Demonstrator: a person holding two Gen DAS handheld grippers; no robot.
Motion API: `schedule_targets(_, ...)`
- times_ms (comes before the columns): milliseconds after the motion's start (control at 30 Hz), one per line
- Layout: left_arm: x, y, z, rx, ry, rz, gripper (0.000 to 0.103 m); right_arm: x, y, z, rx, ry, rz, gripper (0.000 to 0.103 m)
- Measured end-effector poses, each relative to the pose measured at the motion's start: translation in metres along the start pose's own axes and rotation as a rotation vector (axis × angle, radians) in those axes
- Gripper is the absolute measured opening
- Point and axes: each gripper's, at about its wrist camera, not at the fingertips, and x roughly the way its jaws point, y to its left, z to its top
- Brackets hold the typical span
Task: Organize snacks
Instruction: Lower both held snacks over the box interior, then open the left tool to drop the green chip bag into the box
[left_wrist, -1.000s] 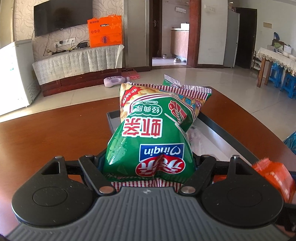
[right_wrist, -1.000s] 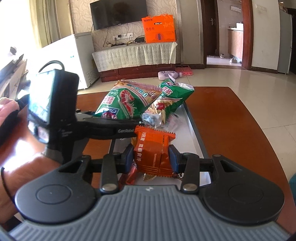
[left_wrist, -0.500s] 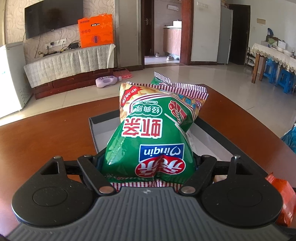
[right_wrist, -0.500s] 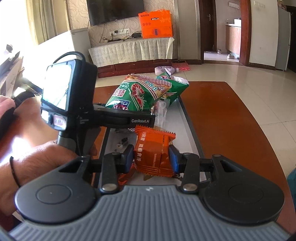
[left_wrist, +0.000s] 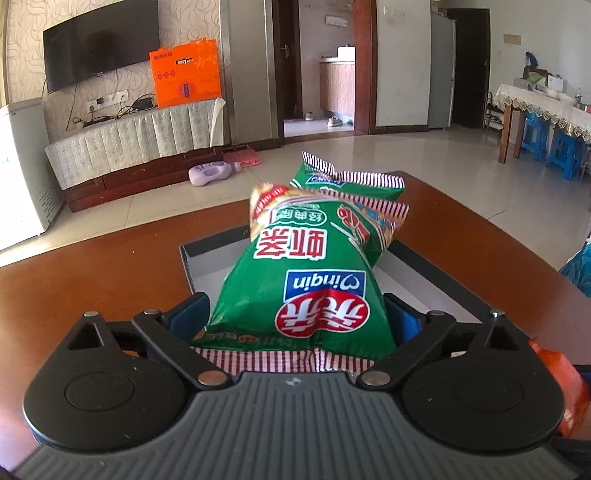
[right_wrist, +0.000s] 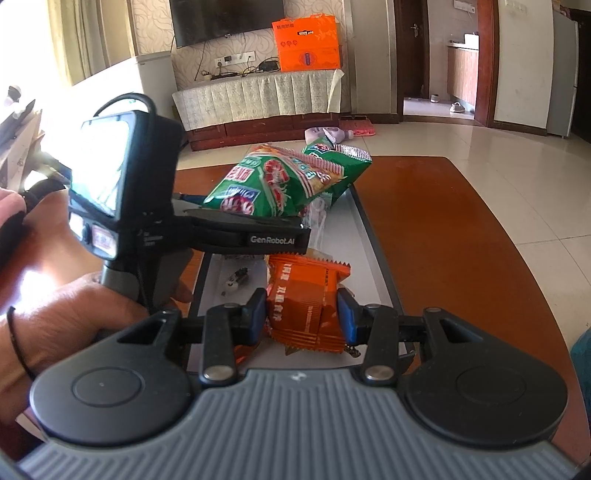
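Desk (left_wrist: 92, 273) brown, glossy wood, carrying a long grey tray (right_wrist: 373, 258) with dark rim. Left gripper (left_wrist: 295, 321) closed on green snack bag (left_wrist: 306, 280); blue-padded fingers (left_wrist: 188, 317) pinch the bag's lower end, bag raised over the tray's far part, print upside down in the left wrist view. Second green bag (left_wrist: 347, 181) just behind it, touching or overlapping; cannot tell whether it rests in the tray. Right gripper (right_wrist: 302, 319) closed on orange snack packet (right_wrist: 304, 302), fingers (right_wrist: 345, 319) pressing both sides, packet over the tray's near end. Clear wrapper (right_wrist: 317, 218) lying in the tray mid-length. Person's left hand (right_wrist: 70, 325) wraps the left gripper handle, dark band on wrist
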Motion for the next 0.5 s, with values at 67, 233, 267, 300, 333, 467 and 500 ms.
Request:
schedule_targets(67, -0.004, 0.002, 0.0, 0.002, -0.01, -0.005, 0.101, -0.001, 0.001, -0.001, -0.002, -0.001, 0.0, 0.043)
schedule_targets(233, -0.014, 0.002, -0.003, 0.015, -0.015, -0.019, 0.102, 0.001, 0.001, -0.002, -0.005, 0.001, -0.005, 0.043)
schedule_targets(267, -0.016, 0.002, -0.003, 0.015, -0.017, -0.02, 0.102, 0.001, 0.001, -0.003, -0.006, 0.001, -0.005, 0.043)
schedule_targets(300, -0.018, 0.003, -0.003, 0.015, -0.021, -0.022, 0.102, 0.001, 0.001, -0.003, -0.008, 0.002, -0.008, 0.043)
schedule_targets(333, -0.02, 0.003, -0.002, 0.016, -0.026, -0.024, 0.102, 0.001, 0.001, -0.003, -0.007, 0.002, -0.01, 0.043)
schedule_targets(467, -0.029, 0.005, 0.0, 0.017, -0.038, -0.027, 0.102, 0.003, 0.001, -0.004, -0.005, 0.007, -0.013, 0.043)
schedule_targets(500, -0.032, 0.005, 0.0, 0.016, -0.04, -0.028, 0.102, 0.003, 0.001, -0.004, -0.004, 0.008, -0.012, 0.043)
